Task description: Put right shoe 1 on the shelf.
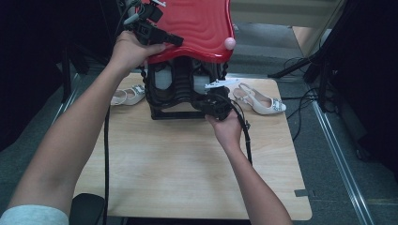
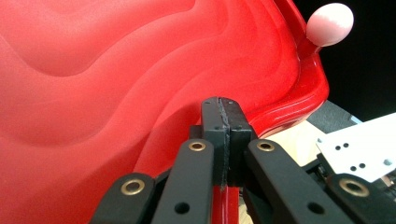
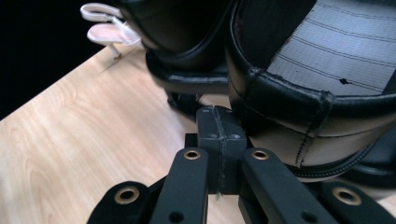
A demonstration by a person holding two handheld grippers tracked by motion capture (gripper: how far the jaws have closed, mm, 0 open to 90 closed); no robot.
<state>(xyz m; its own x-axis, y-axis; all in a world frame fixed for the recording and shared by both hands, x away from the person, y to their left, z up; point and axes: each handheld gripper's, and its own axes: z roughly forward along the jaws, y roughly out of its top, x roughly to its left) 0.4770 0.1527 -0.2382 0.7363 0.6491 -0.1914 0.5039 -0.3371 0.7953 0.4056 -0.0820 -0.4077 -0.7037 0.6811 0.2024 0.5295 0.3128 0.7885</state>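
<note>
Overhead, the left gripper [image 1: 174,40] is clamping the red lid [image 1: 199,23] raised above the black case [image 1: 180,91] on the table [image 1: 187,164], while the right gripper [image 3: 219,122] is sitting clenched, empty, beside the case's rim, a white shoe [image 3: 108,29] showing beyond.

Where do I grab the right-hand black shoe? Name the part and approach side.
Grip the black shoe by its padded collar rim, coming from the person's side: its opening faces that way under the red lid, so one jaw could probably slip inside, one outside.
</note>
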